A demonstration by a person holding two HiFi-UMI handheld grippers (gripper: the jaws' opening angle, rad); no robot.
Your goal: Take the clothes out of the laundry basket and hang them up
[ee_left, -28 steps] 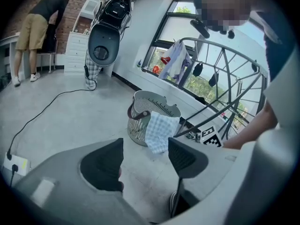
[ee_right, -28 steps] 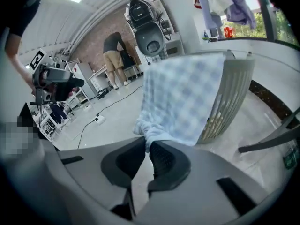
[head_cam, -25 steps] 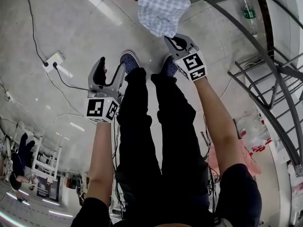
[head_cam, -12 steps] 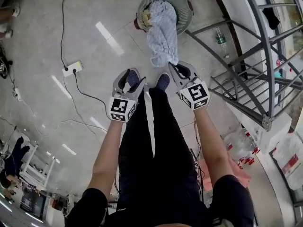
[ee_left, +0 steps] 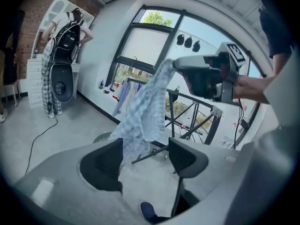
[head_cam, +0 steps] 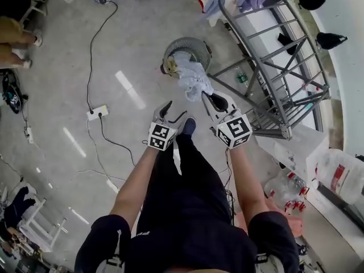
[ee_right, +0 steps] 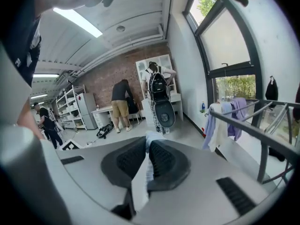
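A grey tubular metal drying rack (ee_right: pixel 253 131) stands beside the round grey slatted laundry basket (head_cam: pixel 199 42). A pale blue checked cloth garment (head_cam: pixel 193 81) hangs limp and crumpled above the basket. The right gripper (head_cam: pixel 215 101) has its jaws pinching one edge of it. The left gripper (head_cam: pixel 166 111) has its jaws spread and empty.

A shared lab or workroom, not a home.
Brick wall (ee_right: pixel 101 81), metal shelves (ee_right: pixel 70 104), people (ee_right: pixel 121 102) busy at white desks, a corded power strip (head_cam: pixel 98 112) on the polished concrete floor (head_cam: pixel 57 67), tall windows (ee_left: pixel 140 46), a steel drying rack (ee_right: pixel 253 131) beside them.
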